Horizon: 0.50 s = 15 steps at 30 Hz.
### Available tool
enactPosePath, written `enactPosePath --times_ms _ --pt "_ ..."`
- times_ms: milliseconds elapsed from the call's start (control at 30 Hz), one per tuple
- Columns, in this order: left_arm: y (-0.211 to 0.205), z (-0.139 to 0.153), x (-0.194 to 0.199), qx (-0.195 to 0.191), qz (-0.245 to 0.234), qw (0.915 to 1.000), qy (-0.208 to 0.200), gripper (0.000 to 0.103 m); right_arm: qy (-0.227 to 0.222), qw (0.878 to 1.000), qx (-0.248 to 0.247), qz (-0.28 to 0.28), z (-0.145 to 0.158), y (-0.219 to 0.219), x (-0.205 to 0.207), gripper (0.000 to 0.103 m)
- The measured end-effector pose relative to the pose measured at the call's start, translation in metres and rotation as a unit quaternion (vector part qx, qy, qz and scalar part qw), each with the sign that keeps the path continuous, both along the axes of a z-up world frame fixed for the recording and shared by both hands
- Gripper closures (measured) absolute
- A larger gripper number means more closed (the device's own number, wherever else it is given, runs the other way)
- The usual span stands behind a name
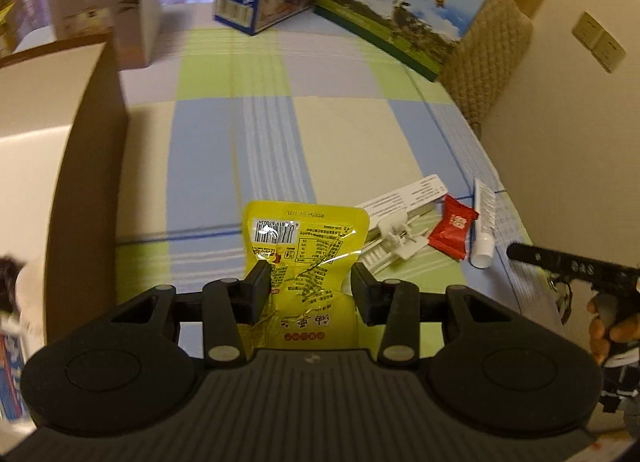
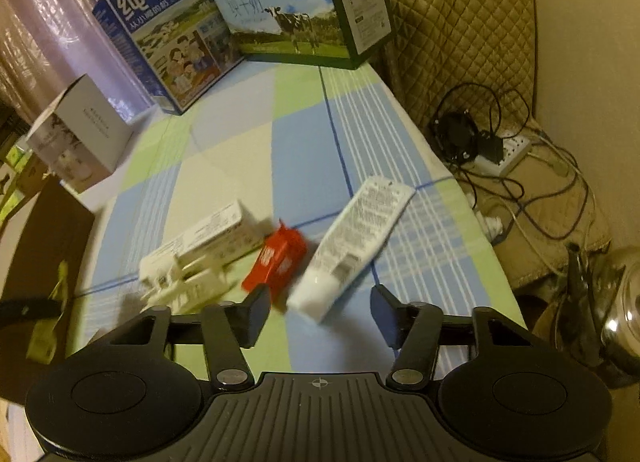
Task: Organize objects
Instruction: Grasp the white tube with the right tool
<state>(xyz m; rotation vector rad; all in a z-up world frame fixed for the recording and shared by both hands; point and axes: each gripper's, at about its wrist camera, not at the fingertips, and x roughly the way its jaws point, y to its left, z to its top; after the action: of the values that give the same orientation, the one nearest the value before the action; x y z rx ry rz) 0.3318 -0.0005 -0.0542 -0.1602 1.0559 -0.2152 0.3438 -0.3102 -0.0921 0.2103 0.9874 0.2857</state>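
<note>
Lying across the scene, the checked cloth [image 2: 304,150] carries two milk cartons, a blue one [image 2: 160,38] and a green one [image 2: 296,10], at its far edge, with a brown cardboard box [image 1: 64,166] on the near left. The left gripper [image 1: 308,290] has its fingers part closed, grasping a yellow snack packet [image 1: 304,246] above the cloth. The right gripper [image 2: 316,314] hovers with fingers part open and nothing pinched between them, over the capped near end of a white tube [image 2: 352,246]; left of the tube lie a red sachet [image 2: 276,262] and a long white box [image 2: 200,250]
</note>
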Motion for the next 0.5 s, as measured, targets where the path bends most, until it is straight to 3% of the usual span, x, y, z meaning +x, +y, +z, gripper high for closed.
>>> enactPosePath --times_ms 233,267,333,400,500 --pt "0.01 -0.008 -0.01 -0.001 0.044 0.9989 0.018 0.065 0.02 0.999 -0.025 -0.012 -0.022 0.015 0.028 0.06" --pt "0.012 -0.008 -0.011 -0.002 0.046 0.9988 0.018 0.065 0.025 0.999 -0.025 -0.013 -0.027 0.015 0.03 0.065" --pt "0.013 -0.007 -0.013 0.001 0.049 0.9987 0.018 0.065 0.024 0.999 -0.017 -0.018 -0.032 0.012 0.029 0.067" --pt "0.015 -0.007 -0.015 0.001 0.05 0.9986 0.019 0.065 0.026 0.999 -0.015 -0.01 -0.031 0.011 0.025 0.077" --pt "0.016 -0.008 -0.018 0.002 0.051 0.9984 0.023 0.065 0.029 0.999 -0.029 0.007 -0.029 0.011 0.015 0.078"
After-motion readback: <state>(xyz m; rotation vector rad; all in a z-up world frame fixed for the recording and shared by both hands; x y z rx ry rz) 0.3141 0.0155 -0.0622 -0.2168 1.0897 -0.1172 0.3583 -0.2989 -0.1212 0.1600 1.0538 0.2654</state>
